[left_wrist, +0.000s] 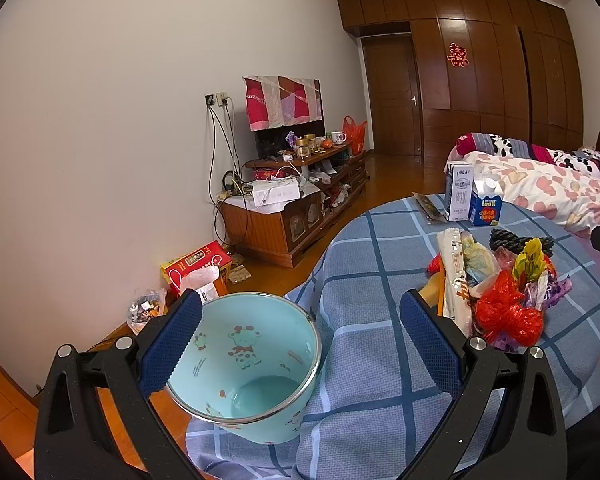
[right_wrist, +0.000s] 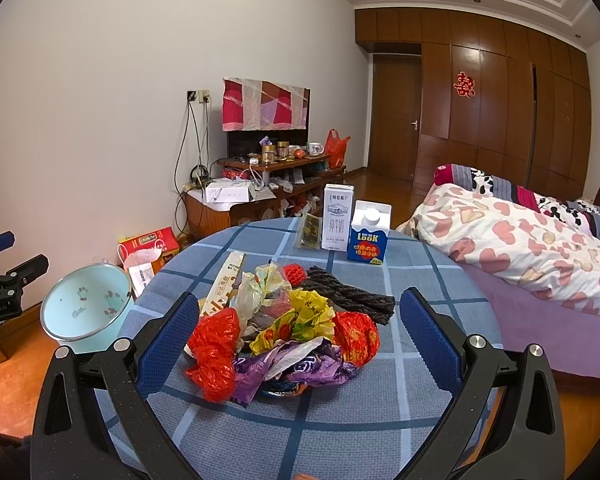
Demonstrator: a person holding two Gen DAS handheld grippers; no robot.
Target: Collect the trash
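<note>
A pile of crumpled trash (right_wrist: 284, 328), with red, yellow and purple wrappers and bags, lies on the round table with a blue checked cloth (right_wrist: 340, 420). It also shows in the left wrist view (left_wrist: 504, 280). A light blue bin with a giraffe print (left_wrist: 248, 364) stands tilted against the table's left edge; it also shows in the right wrist view (right_wrist: 88, 304). My left gripper (left_wrist: 300, 348) is open, its jaws either side of the bin rim and table edge, holding nothing. My right gripper (right_wrist: 296, 344) is open, with the trash pile between its jaws.
Two cartons, a white one (right_wrist: 337, 216) and a blue one (right_wrist: 369, 232), stand at the table's far side by a dark packet (right_wrist: 309, 231) and a black rope (right_wrist: 352, 296). A bed (right_wrist: 520, 248) lies right. A cluttered TV stand (left_wrist: 296, 200) and boxes (left_wrist: 196, 268) line the left wall.
</note>
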